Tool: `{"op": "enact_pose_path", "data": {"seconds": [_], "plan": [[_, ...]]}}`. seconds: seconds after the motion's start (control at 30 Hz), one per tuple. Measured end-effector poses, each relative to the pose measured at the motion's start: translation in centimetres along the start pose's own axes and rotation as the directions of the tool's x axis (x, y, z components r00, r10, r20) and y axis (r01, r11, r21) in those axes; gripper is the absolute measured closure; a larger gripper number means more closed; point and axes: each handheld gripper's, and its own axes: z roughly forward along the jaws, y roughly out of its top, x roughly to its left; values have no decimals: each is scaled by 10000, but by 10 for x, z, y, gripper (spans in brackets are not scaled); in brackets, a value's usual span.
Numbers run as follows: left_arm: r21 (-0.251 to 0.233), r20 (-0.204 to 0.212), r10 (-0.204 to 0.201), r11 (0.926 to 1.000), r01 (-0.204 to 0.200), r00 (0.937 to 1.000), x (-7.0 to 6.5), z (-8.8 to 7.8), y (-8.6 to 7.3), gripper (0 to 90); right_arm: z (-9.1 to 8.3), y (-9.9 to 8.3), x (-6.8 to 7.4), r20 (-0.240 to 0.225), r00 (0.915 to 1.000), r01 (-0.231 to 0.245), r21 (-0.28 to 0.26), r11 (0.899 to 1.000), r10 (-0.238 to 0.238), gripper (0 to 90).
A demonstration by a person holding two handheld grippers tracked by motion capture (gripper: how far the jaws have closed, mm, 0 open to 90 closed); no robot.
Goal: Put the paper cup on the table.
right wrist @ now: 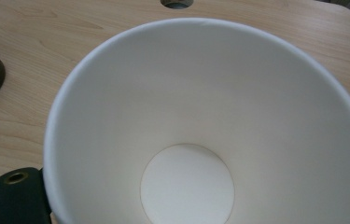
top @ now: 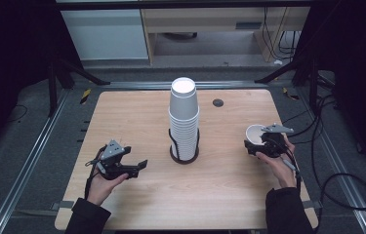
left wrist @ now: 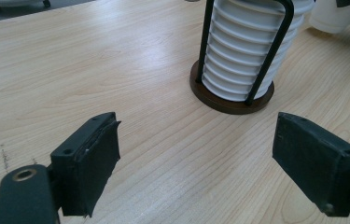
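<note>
A tall stack of upside-down white paper cups (top: pixel 184 114) stands in a black wire holder with a round brown base (top: pixel 184 157) at the table's middle. My left gripper (top: pixel 137 166) rests low on the table to the stack's left, open and with nothing in it. In the left gripper view the left gripper (left wrist: pixel 210 158) has its jaws wide apart, and the stack (left wrist: pixel 249 51) is ahead on the right. My right gripper (top: pixel 259 146) is shut on a single white paper cup (top: pixel 255 133) to the right of the stack. The cup's mouth (right wrist: pixel 210 121) faces the right gripper's camera and hides the jaws.
The wooden table (top: pixel 136 117) has a round cable hole (top: pixel 218 102) at the back right. Cables (top: pixel 346 190) trail off the right side. Metal rails and dark floor surround the table, and a pale cabinet (top: pixel 105 34) stands beyond it.
</note>
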Motion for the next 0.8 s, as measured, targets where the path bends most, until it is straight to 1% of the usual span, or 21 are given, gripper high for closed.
{"op": "enact_pose_path", "data": {"seconds": [0.07, 0.17, 0.23, 0.3, 0.47, 0.6, 0.67, 0.73, 0.77, 0.8], "plan": [[3, 10, 27, 10000, -27, 10000, 0, 0, 0, 142, 2, -2, -2, -93, 9999, -104, 1, 9999, 104, 138], [35, 17, 17, 10000, -17, 10000, 0, 0, 0, 143, 3, -4, -3, -111, 9998, -143, 90, 9999, 144, 137], [64, 25, 18, 10000, -18, 10000, 0, 1, -1, 142, 5, -5, -3, -101, 9999, -89, 172, 9998, 91, 136], [87, 12, 31, 10000, -31, 10000, 0, 1, -1, 142, 6, -5, -3, -214, 9997, -124, 264, 9996, 129, 134], [139, 9, 24, 9999, -24, 10000, 0, 2, -2, 142, 9, -7, -2, -289, 9996, -51, 445, 9990, 64, 131], [128, 16, 31, 9999, -31, 10000, 0, 2, -2, 142, 10, -8, -2, -205, 9997, 124, 471, 9988, -115, 129], [138, 15, 30, 9999, -30, 10000, 0, 2, -2, 142, 10, -8, -2, -260, 9996, 145, 482, 9987, -132, 125], [141, 23, 41, 9999, -41, 10000, 0, 2, -2, 141, 10, -8, -2, -338, 9993, 162, 497, 9986, -145, 109], [135, 15, 43, 9999, -43, 10000, 0, 2, -2, 141, 10, -8, -2, -448, 9990, 97, 527, 9986, -74, 87], [127, 15, 33, 9999, -33, 10000, 0, 2, -2, 141, 9, -8, -2, -472, 9989, 67, 567, 9984, -40, 85]]}}
